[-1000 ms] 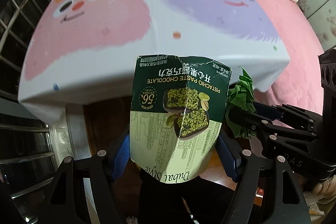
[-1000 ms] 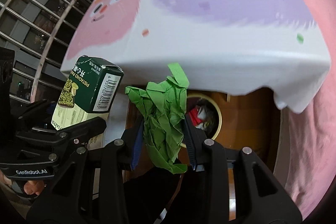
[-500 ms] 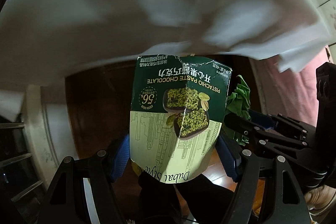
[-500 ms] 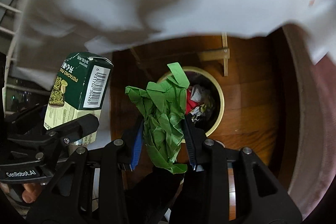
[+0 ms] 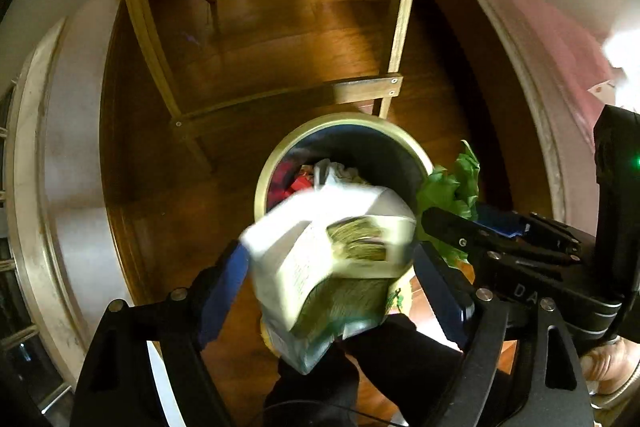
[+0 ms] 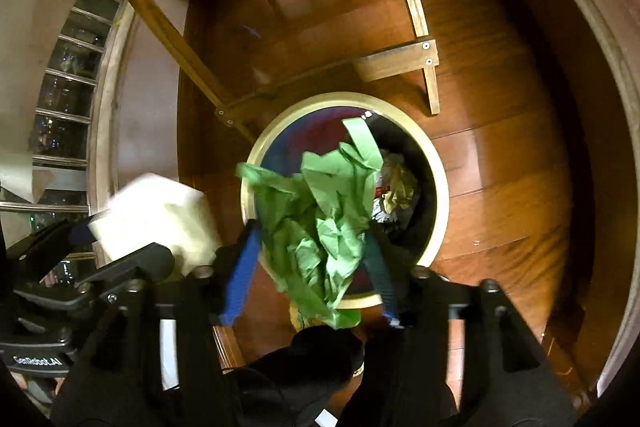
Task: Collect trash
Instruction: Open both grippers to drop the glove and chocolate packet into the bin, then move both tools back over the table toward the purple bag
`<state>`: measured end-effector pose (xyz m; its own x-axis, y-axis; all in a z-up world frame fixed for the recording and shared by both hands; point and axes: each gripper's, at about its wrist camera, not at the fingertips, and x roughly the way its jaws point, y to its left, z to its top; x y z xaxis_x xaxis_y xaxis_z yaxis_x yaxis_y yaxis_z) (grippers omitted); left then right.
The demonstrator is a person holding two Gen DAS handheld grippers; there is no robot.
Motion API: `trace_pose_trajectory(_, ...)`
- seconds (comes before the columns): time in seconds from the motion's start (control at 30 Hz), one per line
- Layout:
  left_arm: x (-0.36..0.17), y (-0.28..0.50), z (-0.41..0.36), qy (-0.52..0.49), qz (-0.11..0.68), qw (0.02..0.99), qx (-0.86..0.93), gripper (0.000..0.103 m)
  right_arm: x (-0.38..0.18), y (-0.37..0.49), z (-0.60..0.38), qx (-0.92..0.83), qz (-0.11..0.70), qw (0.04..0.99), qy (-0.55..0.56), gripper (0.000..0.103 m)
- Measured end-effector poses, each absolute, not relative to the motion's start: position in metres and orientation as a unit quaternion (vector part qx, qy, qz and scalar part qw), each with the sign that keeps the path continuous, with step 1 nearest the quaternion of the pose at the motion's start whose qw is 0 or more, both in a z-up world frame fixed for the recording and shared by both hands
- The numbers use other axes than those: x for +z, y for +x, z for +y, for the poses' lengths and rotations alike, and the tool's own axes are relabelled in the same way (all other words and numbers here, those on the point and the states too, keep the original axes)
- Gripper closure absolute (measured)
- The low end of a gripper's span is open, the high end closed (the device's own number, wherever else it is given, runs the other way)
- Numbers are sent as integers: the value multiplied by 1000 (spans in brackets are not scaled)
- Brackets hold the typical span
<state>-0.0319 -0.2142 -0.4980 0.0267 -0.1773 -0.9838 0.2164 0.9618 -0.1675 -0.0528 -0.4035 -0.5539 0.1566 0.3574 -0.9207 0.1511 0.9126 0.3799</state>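
- Trash — two pieces, both over the bin [image 5: 340, 125] now: a carton [image 5: 332, 251] in the left gripper [image 5: 332, 267] and a green wad [image 6: 320, 215] in the right gripper [image 6: 312, 267].
- A second ago both views looked out across a patterned tablecloth; half a second ago they were dipping under its hem. Now they look straight down at the wood floor [image 6: 500, 163], the table legs [image 6: 412, 7] and the round bin beneath them.
- The carton has changed most. It stood upright and sharp between the left fingers before; now it is tipped over, motion-blurred, and the blue pads [image 5: 224, 291] stand well apart on either side of it. I judge the left gripper has spread wide and the carton is dropping — whether a pad still touches it I cannot tell.
- In the right view the carton [image 6: 156, 215] shows as a pale blur left of the bin rim [image 6: 436, 183], so it may clip the rim rather than fall clean in.
- The wad hangs directly above the bin mouth. The right pads [image 6: 240, 275] look further apart than before and the wad sits loosely between them; released or still pinched, I cannot tell.
- The bin already holds red and pale scraps [image 6: 396, 187], so this looks like the drop stage for both pieces.
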Motion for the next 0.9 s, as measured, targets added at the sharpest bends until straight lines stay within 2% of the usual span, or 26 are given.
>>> trace_pose_trajectory(0.17,-511,-22,-198,13,676,724,-134,16,-564,-56,-398,71,645,737,192,47)
trace_pose_trajectory(0.4,-490,-23,-190,5,667,734,-128,16,-555,-52,-395,78,646,738,179,46)
trace_pose_trajectory(0.67,-435,-29,-185,-8,660,741,-121,16,-504,-55,-388,81,643,743,164,45)
trace_pose_trajectory(0.9,-357,-37,-183,-19,643,758,-110,16,-431,-62,-386,90,631,756,150,45)
